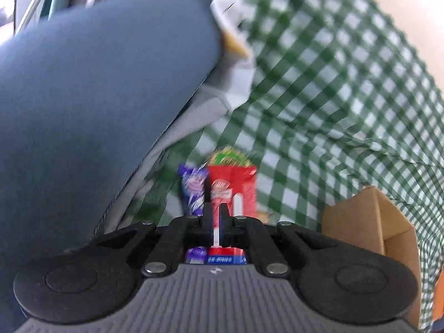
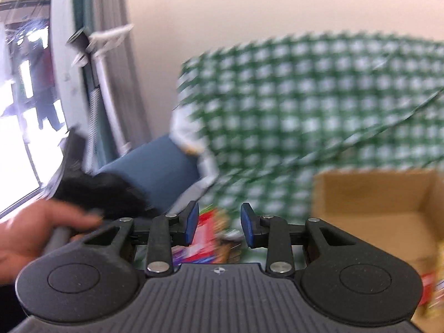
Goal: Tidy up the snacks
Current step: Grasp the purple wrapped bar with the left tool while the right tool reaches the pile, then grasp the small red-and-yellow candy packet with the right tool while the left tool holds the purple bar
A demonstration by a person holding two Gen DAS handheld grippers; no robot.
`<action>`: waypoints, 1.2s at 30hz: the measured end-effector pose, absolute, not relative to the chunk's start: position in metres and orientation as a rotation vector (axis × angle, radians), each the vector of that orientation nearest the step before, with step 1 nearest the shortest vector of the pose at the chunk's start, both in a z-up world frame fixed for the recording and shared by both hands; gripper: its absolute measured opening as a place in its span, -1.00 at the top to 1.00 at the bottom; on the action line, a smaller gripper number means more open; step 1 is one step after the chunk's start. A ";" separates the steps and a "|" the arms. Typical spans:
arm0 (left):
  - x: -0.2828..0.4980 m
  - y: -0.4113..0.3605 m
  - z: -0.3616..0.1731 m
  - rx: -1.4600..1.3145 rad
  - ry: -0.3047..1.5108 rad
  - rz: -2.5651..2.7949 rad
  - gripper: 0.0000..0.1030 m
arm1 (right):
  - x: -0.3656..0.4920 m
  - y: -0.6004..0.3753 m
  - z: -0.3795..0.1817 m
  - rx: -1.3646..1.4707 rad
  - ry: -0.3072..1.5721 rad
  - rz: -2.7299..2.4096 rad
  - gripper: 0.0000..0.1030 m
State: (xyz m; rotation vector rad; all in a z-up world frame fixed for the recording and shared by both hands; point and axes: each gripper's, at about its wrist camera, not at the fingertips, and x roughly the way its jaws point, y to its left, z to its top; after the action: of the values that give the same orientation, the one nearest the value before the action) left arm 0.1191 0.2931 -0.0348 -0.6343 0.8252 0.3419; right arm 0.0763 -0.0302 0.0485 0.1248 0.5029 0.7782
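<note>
Blur softens both views. In the left wrist view my left gripper is shut, its black fingers almost touching, with nothing visibly pinched. It points down at a red snack packet, a purple packet and a green-gold packet lying together on green checked cloth. My right gripper has its blue pads apart with nothing between them. Beyond it lie the same red packet and purple packet. An open cardboard box stands to its right.
A blue cushion fills the left side, and the box's corner shows at the right. A person's hand grips a grey handle at the left. Red and yellow packets lie inside the box. A window is far left.
</note>
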 end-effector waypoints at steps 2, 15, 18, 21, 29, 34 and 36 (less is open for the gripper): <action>0.122 0.295 -0.042 -0.632 0.852 0.363 0.96 | 0.076 -0.003 0.027 0.083 0.589 0.799 0.32; 0.168 0.291 -0.078 -0.536 0.966 0.430 0.57 | 0.112 0.061 -0.047 0.078 0.965 0.690 0.26; 0.174 0.286 -0.082 -0.514 0.983 0.424 0.52 | 0.114 0.063 -0.056 0.077 0.978 0.682 0.26; 0.179 0.282 -0.084 -0.478 0.995 0.424 0.52 | 0.117 0.066 -0.060 0.077 0.992 0.702 0.26; 0.181 0.281 -0.089 -0.437 1.026 0.434 0.77 | 0.114 0.072 -0.068 0.045 0.988 0.702 0.45; 0.169 0.280 -0.077 -0.417 1.000 0.432 0.88 | 0.109 0.063 -0.061 0.040 0.932 0.727 0.72; 0.161 0.281 -0.071 -0.430 0.991 0.426 0.93 | 0.105 0.056 -0.058 0.049 0.922 0.733 0.73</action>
State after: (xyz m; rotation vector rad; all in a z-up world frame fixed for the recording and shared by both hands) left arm 0.1613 0.2806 -0.0709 -0.4305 0.9912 0.4258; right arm 0.1053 0.0556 -0.0575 0.0491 0.9224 0.7329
